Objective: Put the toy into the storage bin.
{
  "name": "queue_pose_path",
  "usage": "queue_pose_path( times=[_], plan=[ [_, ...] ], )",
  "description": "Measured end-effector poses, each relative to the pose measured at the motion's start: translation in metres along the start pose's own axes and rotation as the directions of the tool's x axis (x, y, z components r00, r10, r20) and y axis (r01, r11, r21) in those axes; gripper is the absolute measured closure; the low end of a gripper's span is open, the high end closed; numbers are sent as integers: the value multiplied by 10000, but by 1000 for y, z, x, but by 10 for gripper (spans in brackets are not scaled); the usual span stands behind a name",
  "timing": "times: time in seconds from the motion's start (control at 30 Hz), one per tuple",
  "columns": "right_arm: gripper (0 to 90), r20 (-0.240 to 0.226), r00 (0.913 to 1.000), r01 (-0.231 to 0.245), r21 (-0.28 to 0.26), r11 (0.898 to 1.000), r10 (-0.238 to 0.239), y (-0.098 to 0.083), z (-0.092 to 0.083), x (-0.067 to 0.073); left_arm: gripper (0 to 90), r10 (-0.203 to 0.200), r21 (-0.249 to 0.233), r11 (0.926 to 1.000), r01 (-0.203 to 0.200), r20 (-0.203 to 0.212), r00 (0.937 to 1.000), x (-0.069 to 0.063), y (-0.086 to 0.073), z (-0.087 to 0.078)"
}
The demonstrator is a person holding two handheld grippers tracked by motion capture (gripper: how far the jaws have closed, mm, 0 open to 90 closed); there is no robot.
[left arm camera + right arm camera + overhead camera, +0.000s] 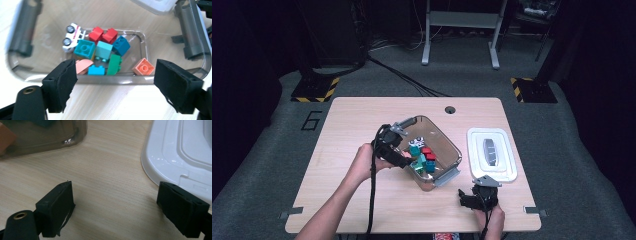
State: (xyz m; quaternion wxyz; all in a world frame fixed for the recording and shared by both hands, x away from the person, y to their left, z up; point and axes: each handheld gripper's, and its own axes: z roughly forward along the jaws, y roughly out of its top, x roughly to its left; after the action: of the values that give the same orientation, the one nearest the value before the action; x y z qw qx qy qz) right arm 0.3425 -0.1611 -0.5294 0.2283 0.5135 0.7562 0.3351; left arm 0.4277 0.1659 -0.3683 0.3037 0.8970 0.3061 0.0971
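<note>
right hand-held gripper (473, 199): closest to the camera, sitting at the near edge of the table (357, 115). Jaws are spread wide with nothing between them, just bare wood. It's parked between the bin and the lid.
lid (492, 154): white, lying flat on the table to the right of the bin, just past the right gripper.
left hand-held gripper (410, 163): hanging over the bin's near-left rim, jaws wide apart and not gripping anything.
bin (451, 147): clear plastic tub with grey latches, mid-table, sitting at an angle.
bricks (102, 51): loose pile on the bin floor: red, teal, blue, green, plus an orange one (143, 67) off to the side by itself.
toy car (72, 37): white, lying at the edge of the pile, touching the teal brick.
</note>
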Motion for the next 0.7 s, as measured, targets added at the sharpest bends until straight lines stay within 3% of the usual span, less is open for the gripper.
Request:
queue_pose_path(
  times=[0.33,0.7],
  plan=[
    [131,2,10000,0,-1,10000,0,0,0,0,152,-626,-577,9965,599,-465,9970,14,-37,-9],
    [131,2,10000,0,-2,10000,0,0,0,0,148,-1397,-809,9878,1333,-799,9870,36,-85,-2]
  ],
)
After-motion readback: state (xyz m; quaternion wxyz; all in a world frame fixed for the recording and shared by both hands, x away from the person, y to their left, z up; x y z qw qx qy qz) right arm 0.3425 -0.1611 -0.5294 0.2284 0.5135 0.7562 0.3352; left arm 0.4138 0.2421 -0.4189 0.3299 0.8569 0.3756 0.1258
